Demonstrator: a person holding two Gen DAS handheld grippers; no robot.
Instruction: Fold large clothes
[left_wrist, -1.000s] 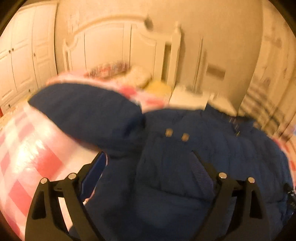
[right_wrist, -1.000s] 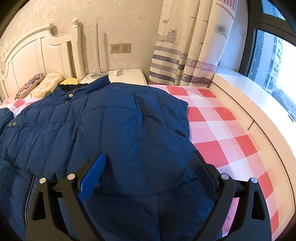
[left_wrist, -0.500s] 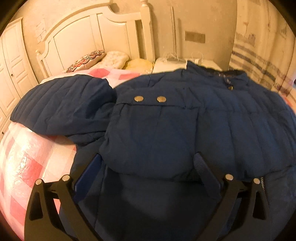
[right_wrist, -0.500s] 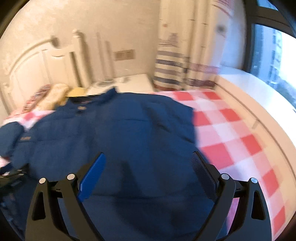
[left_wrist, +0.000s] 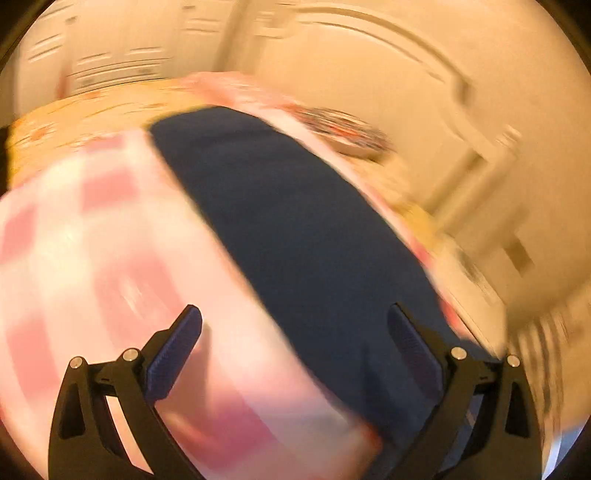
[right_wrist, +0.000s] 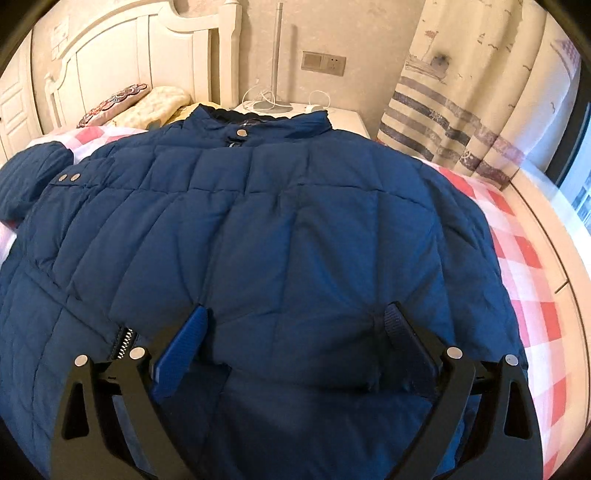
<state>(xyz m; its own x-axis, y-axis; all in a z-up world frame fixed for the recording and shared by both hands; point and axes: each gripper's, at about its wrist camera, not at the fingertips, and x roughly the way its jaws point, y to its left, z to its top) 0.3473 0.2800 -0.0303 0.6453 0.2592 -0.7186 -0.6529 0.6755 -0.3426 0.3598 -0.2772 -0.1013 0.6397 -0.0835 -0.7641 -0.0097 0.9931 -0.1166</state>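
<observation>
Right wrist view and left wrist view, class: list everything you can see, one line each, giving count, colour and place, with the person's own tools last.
quilted jacket: one, navy, spread over the bed, collar toward the headboard
sleeve: one, navy, stretched across the bedspread
bedspread: one, red and white check, under the jacket
pillows: two, patterned and cream, by the headboard
headboard: one, white, against the wall
nightstand: one, white, beside the bed
curtain: one, cream, striped, right
left gripper: one, black, open
right gripper: one, black, open over the jacket
</observation>
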